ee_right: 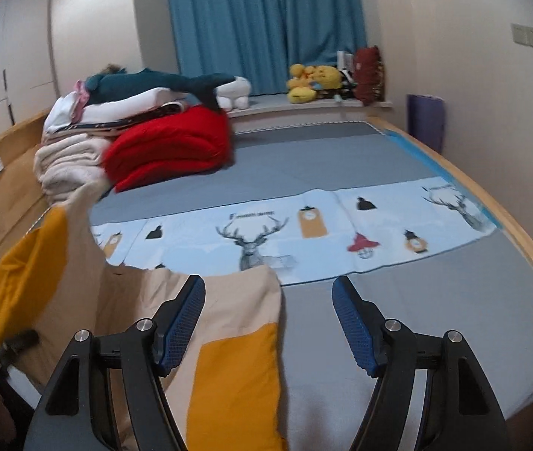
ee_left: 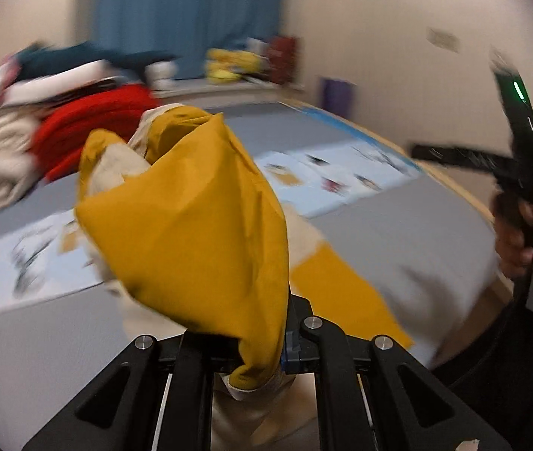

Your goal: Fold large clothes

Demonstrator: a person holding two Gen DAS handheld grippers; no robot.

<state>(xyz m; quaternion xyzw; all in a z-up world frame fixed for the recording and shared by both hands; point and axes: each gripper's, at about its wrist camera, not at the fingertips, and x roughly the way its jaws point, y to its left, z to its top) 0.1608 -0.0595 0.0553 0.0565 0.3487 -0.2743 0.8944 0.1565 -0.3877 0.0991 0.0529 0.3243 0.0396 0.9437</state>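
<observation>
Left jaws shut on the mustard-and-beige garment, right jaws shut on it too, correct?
Not quite. The right gripper is open and holds nothing; the right wrist view shows its jaws spread above the bed. The left gripper is indeed shut on the garment.

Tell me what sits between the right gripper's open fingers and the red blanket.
Right wrist view: from the right gripper, bare grey mattress, then the deer-print sheet, more grey, then the red blanket.

Soft, even indoor light fills both views, with no glare and only faint shadows. The left wrist view is heavily motion-blurred, smearing the bed [ee_left: 398, 225] and the clothes pile [ee_left: 59, 120]. The right wrist view is sharper. Fisheye distortion bends straight edges, and black corners frame each picture.
</observation>
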